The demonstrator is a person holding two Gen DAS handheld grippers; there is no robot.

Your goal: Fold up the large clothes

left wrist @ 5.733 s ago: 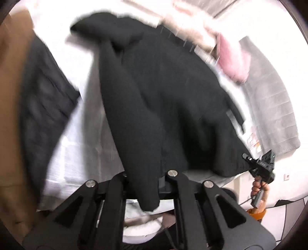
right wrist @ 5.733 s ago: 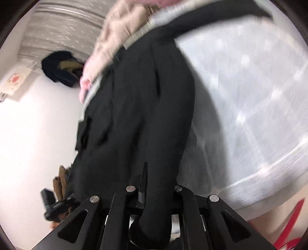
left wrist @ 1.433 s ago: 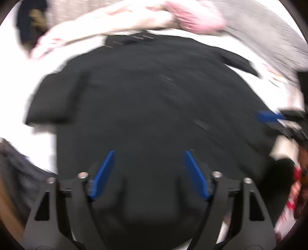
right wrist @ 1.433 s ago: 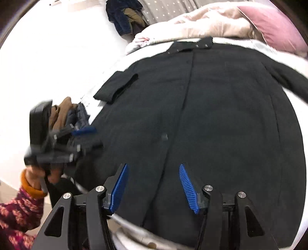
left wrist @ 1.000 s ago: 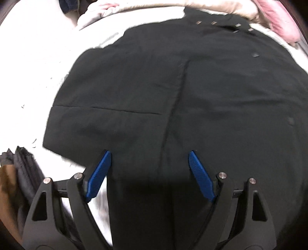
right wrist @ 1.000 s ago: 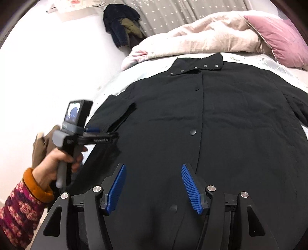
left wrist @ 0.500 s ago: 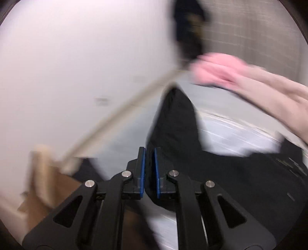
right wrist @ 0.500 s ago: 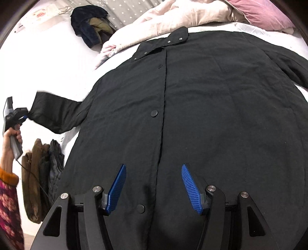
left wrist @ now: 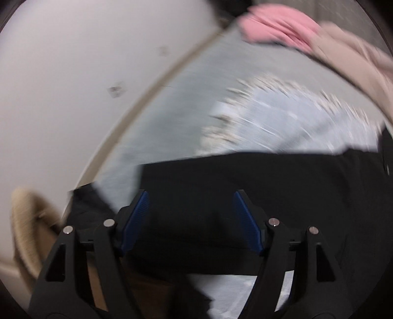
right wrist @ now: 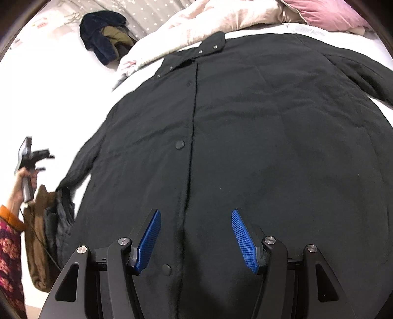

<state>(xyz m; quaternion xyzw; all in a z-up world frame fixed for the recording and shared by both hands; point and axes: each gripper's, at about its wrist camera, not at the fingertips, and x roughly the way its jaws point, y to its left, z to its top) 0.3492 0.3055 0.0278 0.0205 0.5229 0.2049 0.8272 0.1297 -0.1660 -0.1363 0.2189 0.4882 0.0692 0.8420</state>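
Bed [right wrist: 302, 29] bears the black coat [right wrist: 258, 137] spread flat, buttons up.
Left gripper [left wrist: 190, 218], jaws just reopened and empty above the left sleeve [left wrist: 245, 176]; right gripper [right wrist: 196, 239] hovers agape: straighten sleeves fully before folding inward.

A bed [right wrist: 73, 81] with a white sheet fills the room's middle. At its head lie a rumpled cream duvet [right wrist: 221, 17] and a pink pillow [right wrist: 326, 12]. Behind hangs a grey dotted curtain [right wrist: 157, 12], with dark clothes [right wrist: 103, 36] heaped before it. A plain white wall [left wrist: 61, 73] stands alongside.
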